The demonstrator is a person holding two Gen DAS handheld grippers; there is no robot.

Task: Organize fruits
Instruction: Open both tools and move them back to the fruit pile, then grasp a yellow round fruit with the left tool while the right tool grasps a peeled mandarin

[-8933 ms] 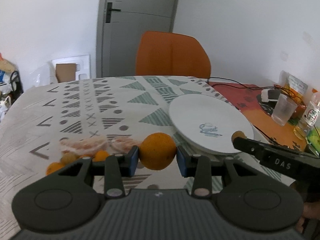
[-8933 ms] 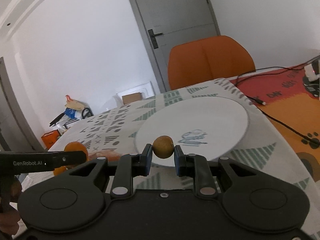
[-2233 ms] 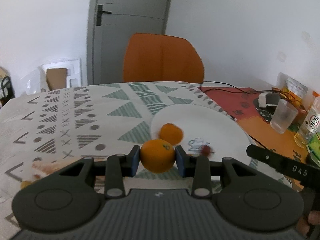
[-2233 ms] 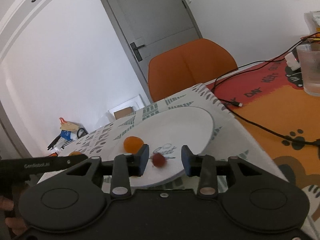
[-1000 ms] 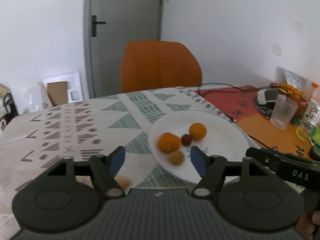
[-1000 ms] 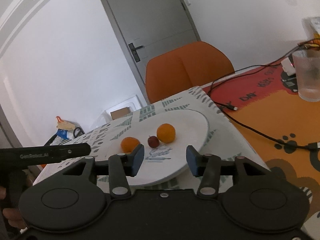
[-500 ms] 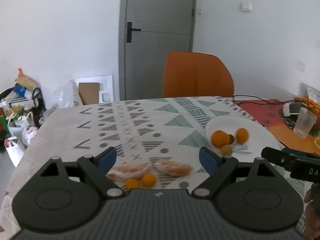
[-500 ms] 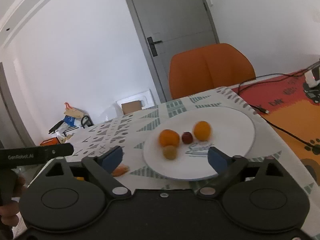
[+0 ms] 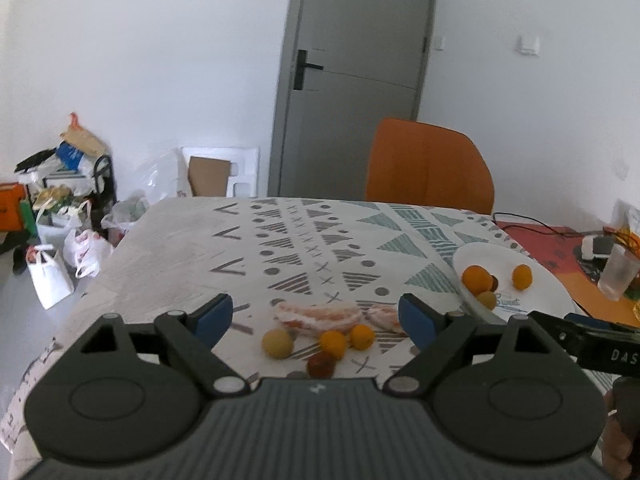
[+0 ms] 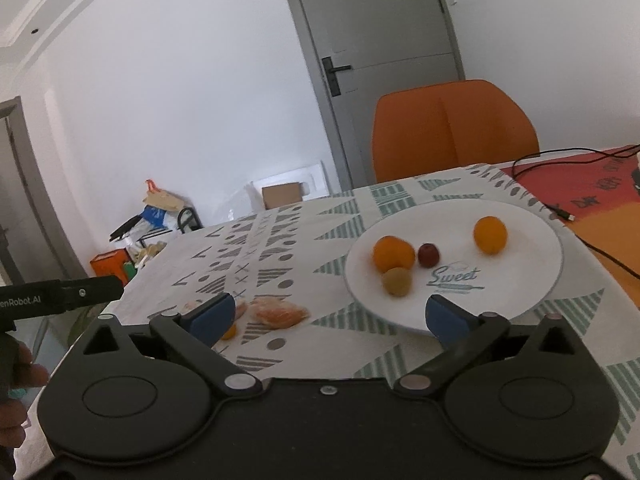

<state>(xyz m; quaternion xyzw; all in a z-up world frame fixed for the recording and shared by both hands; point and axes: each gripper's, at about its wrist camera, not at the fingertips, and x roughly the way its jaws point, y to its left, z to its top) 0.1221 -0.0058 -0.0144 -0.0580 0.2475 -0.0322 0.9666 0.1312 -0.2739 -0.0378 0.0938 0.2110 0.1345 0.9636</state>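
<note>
Left tool (image 9: 316, 316) wide, empty, above loose fruits (image 9: 320, 344) and peels (image 9: 320, 316) on counter (image 9: 280, 240); right tool (image 10: 326, 316) opening, empty. Plate (image 10: 532, 280) now carrying four fruits (image 10: 394, 256), earlier bare.

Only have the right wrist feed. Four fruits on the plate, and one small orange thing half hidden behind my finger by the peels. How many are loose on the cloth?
Observer: Four in the left wrist view: a yellow fruit, two small orange fruits and a dark red fruit. All sit just in front of the peels.
Operator: Left gripper carrying anything?
Observer: No. The left gripper is open and empty. The loose fruits lie on the cloth ahead of it.
Operator: Anything past the plate's right side?
Observer: A clear plastic cup stands on the orange mat, apart from the plate.
</note>
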